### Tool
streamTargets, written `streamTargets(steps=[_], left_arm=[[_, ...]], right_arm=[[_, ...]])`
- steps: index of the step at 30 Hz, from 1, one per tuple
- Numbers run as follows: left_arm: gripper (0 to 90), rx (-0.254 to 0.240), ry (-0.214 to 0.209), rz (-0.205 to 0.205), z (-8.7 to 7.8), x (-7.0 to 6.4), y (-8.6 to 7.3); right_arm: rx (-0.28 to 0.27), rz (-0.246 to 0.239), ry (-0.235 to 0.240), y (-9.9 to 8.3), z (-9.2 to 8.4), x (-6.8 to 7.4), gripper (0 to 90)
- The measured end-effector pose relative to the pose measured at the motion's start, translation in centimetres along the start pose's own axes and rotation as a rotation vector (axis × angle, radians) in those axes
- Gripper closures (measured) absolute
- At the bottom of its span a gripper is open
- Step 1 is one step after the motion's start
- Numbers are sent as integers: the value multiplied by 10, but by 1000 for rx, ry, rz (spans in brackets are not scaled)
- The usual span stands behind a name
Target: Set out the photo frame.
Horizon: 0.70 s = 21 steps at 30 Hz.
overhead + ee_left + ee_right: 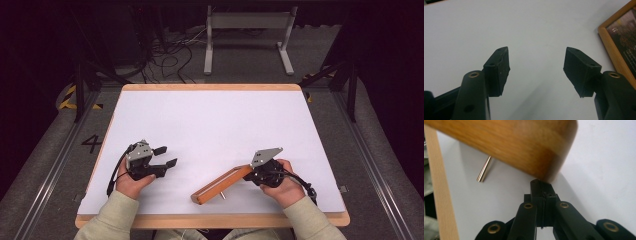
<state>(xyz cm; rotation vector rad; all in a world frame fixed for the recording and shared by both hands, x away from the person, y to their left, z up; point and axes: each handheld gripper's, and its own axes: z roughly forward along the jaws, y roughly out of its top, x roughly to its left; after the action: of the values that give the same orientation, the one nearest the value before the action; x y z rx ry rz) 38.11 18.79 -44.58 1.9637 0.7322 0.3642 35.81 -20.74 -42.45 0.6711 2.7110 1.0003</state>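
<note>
A wooden picture frame [220, 185] lies slanted on the white table top [215, 125], near the front edge. A thin metal pin [222, 196] sticks out from its lower side. My right gripper [251, 171] is at the frame's right end. In the right gripper view its jaws are pressed together, my right gripper [541, 183] tips against the underside of the frame's rounded corner [529, 150], with the pin [484, 168] behind. My left gripper [167, 156] rests at the table's left, open with nothing between its jaws. The left gripper view shows my left gripper [536, 72] and the frame's corner [616, 50] at the right.
The table's wooden rim [210, 220] runs close in front of both hands. Behind the table on the floor stand a grey metal support [247, 30] and a tangle of cables [170, 55]. White surface stretches between the grippers and to the far edge.
</note>
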Motion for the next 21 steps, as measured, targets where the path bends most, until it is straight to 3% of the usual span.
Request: streamTargets(steps=[6, 11, 21], left_arm=[[381, -3, 10, -12, -3, 0, -2], [381, -4, 10, -16, -4, 1, -3], [380, -7, 19, -22, -7, 2, -5]], right_arm=[[-19, 21, -13, 8, 6, -8, 900], [-23, 7, -33, 18, 14, -12, 900], [-73, 19, -31, 32, 24, -18, 900]])
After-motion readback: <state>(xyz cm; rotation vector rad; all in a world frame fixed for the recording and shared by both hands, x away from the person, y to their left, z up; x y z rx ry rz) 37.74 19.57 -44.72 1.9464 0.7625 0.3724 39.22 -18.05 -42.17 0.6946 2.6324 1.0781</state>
